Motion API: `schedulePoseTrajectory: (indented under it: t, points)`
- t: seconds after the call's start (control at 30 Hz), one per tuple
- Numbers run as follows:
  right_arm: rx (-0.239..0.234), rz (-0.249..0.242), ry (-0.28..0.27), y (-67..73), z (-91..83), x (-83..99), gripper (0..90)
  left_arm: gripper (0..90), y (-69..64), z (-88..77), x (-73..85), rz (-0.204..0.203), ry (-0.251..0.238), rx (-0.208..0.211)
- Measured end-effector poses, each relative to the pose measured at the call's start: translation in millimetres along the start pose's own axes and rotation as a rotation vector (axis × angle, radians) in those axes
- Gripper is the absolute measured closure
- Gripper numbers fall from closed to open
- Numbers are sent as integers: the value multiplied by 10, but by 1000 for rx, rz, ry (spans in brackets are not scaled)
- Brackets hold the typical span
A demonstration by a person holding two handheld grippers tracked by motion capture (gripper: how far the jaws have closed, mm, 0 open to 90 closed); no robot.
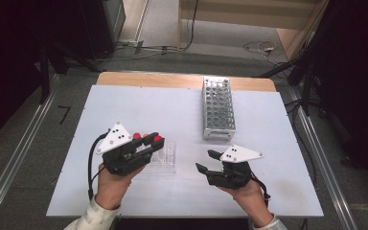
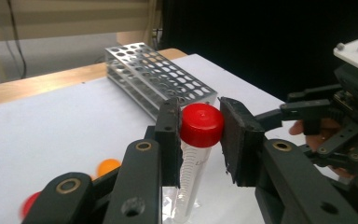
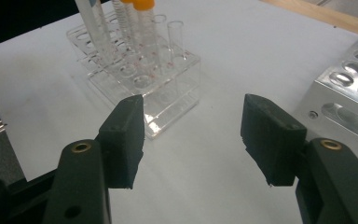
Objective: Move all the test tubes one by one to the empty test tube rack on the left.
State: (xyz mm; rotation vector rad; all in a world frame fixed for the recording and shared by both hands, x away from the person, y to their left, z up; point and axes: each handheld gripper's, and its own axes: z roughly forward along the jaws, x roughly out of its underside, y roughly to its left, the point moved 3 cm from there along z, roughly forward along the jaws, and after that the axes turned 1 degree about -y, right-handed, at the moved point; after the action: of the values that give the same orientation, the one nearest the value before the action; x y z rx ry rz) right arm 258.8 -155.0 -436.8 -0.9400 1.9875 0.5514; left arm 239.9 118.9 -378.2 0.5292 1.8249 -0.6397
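Left gripper view shows your left gripper (image 2: 200, 135) clamped on a red-capped tube (image 2: 199, 140), held clear of the table (image 1: 124, 105) near its front-left part, above the clear rack (image 3: 140, 74). Your right gripper (image 3: 193, 140) has its jaws apart with nothing between them, over the front edge. A metal rack (image 1: 218, 108) stands toward the far edge.

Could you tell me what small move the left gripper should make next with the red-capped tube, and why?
Probably carry it toward the metal rack. The left gripper is shut on the red-capped tube, holding it upright above the clear rack, while the metal rack's holes look empty. The right gripper is open and holds nothing.
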Motion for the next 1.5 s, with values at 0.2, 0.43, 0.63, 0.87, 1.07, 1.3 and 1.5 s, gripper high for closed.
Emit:
schedulePoseTrajectory:
  t: [0.2, 0.43, 0.63, 0.87, 1.07, 1.3, 1.5]
  points:
    - [25, 26, 10, -84, -15, 58, 375, 697, 206, -119, -27, -17, -7, -66]
    - [40, 34, 13, -140, -30, 88, 375, 697, 421, -181, -5, -43, 1, -123]
    - [46, 41, 13, -162, -34, 95, 375, 697, 554, -233, 9, -45, -3, -193]
    - [47, 40, 15, -172, -35, 98, 375, 697, 651, -235, 43, -39, -14, -255]
    - [46, 39, 16, -165, -32, 98, 375, 697, 684, -210, 75, -46, -15, -266]
    - [45, 33, 12, -157, -35, 94, 376, 697, 686, -179, 100, -44, -16, -272]
    - [43, 36, 8, -149, -45, 88, 376, 697, 704, -162, 127, -47, -10, -280]
